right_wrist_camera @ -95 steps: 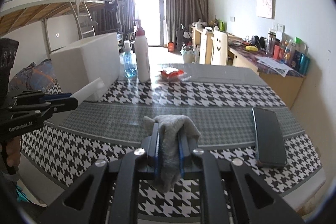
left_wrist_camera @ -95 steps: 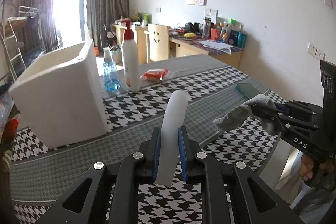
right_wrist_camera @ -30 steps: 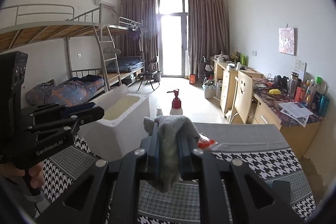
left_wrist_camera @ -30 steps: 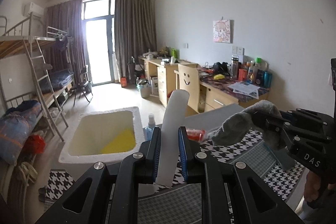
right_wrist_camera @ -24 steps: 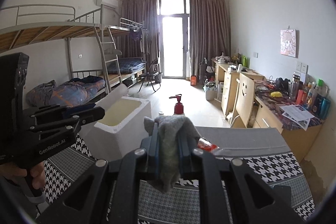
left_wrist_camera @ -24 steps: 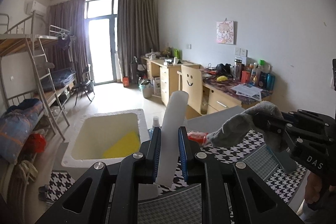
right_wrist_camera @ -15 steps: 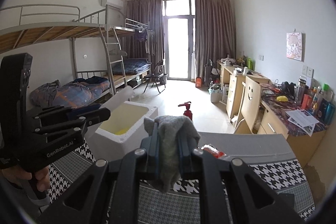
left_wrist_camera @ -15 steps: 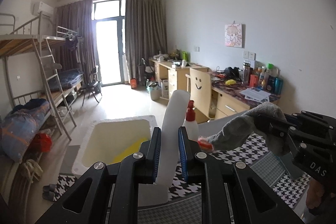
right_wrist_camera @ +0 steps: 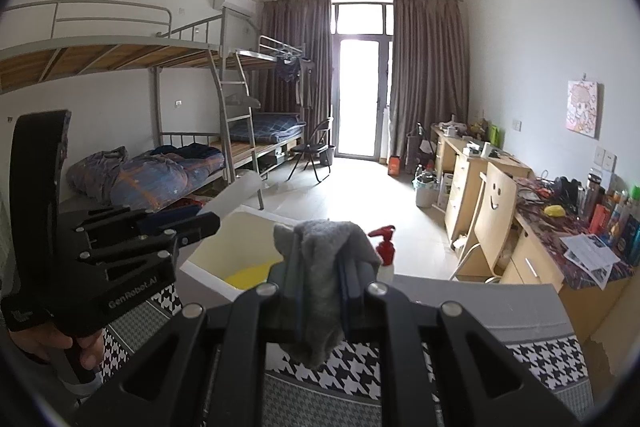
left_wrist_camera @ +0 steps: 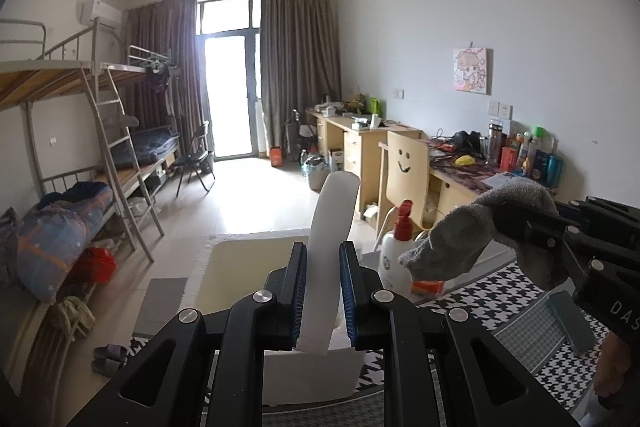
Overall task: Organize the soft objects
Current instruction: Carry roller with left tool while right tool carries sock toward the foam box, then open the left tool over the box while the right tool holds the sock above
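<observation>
My left gripper (left_wrist_camera: pixel 323 263) is shut on a white foam strip (left_wrist_camera: pixel 330 239) that sticks up and forward, held above the open white foam box (left_wrist_camera: pixel 240 267). My right gripper (right_wrist_camera: pixel 320 267) is shut on a grey cloth (right_wrist_camera: pixel 320 267) that droops over the fingers. In the left wrist view the right gripper (left_wrist_camera: pixel 520 227) holds the grey cloth (left_wrist_camera: pixel 476 231) at the right, above the table. In the right wrist view the left gripper (right_wrist_camera: pixel 192 223) and its white strip (right_wrist_camera: pixel 236 193) hover over the box (right_wrist_camera: pixel 240 251), which has something yellow inside.
A white pump bottle with a red top (left_wrist_camera: pixel 396 251) and a red packet (left_wrist_camera: pixel 428 285) stand beside the box on the houndstooth tablecloth (left_wrist_camera: pixel 500 291). A dark flat object (left_wrist_camera: pixel 570 319) lies at the right. Beyond are a bunk bed (right_wrist_camera: pixel 180 147), desks and a chair (left_wrist_camera: pixel 404 163).
Both grippers have risen from low over the table and tilted up, moving left toward the white box. The box's open top has come into view beneath the left gripper. Both still hold their objects.
</observation>
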Tool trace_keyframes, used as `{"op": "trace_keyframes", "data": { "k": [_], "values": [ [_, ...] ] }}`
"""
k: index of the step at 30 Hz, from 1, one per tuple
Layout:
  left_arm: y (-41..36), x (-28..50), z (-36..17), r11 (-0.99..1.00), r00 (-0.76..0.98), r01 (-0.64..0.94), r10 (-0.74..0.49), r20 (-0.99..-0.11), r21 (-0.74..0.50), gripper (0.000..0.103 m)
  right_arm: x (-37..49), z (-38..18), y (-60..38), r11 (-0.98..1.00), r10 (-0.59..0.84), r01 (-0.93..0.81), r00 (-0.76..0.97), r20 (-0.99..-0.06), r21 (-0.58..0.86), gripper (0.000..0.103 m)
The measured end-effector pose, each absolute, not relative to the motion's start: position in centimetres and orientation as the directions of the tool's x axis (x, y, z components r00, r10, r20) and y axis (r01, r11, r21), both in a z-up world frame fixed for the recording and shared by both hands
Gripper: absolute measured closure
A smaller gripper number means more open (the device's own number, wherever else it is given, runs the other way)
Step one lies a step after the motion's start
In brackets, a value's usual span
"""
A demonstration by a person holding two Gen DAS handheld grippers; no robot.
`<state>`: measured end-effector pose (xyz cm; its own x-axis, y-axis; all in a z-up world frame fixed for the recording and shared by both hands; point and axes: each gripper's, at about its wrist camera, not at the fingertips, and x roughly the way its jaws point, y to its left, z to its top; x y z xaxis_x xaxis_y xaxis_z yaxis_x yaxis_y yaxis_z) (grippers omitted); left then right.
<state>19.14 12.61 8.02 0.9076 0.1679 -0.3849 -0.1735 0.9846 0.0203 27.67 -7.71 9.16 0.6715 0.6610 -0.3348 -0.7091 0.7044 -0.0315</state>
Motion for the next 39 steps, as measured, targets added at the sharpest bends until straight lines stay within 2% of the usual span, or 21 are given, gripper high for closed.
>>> {"op": "trace_keyframes", "data": {
  "k": [10, 21, 33, 39],
  "values": [
    [14.2, 20.3, 7.6, 0.969, 0.889, -0.243, 0.237, -0.393, 0.036, 0.085, 28.9, 9.1, -5.5, 0.666, 0.699, -0.746, 0.627, -0.343, -0.006, 0.086],
    [15.7, 21.5, 6.7, 0.962, 0.867, -0.272, 0.26, -0.425, 0.033, 0.085, 29.4, 9.0, -3.4, 0.635, 0.72, -0.773, 0.596, -0.356, -0.011, 0.086],
    [17.5, 24.3, 4.9, 0.95, 0.826, -0.314, 0.276, -0.491, 0.007, 0.085, 30.6, 8.5, -2.2, 0.626, 0.721, -0.78, 0.582, -0.377, -0.008, 0.086],
    [18.4, 25.6, 3.8, 0.949, 0.803, -0.317, 0.264, -0.535, -0.006, 0.074, 30.9, 8.4, -1.7, 0.627, 0.716, -0.779, 0.58, -0.388, -0.008, 0.086]
  ]
}}
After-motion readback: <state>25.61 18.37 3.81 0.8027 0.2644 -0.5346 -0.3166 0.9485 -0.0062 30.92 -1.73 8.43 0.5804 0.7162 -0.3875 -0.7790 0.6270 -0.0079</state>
